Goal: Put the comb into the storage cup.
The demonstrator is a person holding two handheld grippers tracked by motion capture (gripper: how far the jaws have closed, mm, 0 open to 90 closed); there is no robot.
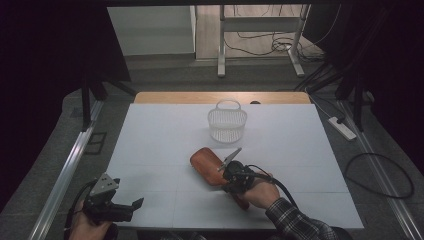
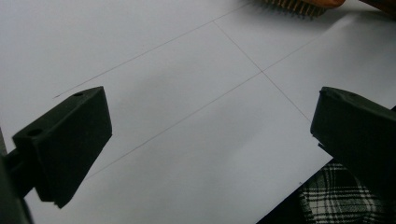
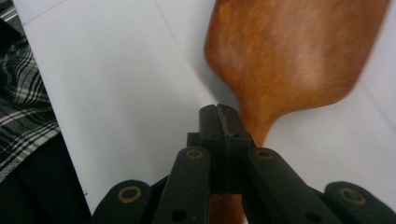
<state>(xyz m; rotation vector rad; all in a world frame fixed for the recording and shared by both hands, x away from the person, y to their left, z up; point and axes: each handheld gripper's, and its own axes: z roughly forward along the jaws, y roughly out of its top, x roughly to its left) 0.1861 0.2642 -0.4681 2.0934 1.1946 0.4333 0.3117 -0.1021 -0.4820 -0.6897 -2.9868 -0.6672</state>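
A reddish-brown wooden paddle hairbrush (image 1: 207, 162) lies back-up on the white table (image 1: 160, 130), its handle pointing toward the person. My right gripper (image 1: 227, 176) hovers over the handle, aimed at the brush head. In the right gripper view its jaws (image 3: 218, 116) are pressed together with nothing between them, and the brush (image 3: 289, 51) lies just beyond and beneath. My left gripper (image 1: 135, 207) rests at the table's near left corner. Its jaws (image 2: 210, 130) stand wide apart over bare table, and the brush bristles (image 2: 299, 4) show far off at the top edge.
A white plastic basket (image 1: 227, 122) with a handle stands upright at the back centre. A plaid sleeve (image 2: 336, 200) lies by the near table edge. A power strip (image 1: 342, 127) and cables lie on the floor to the right.
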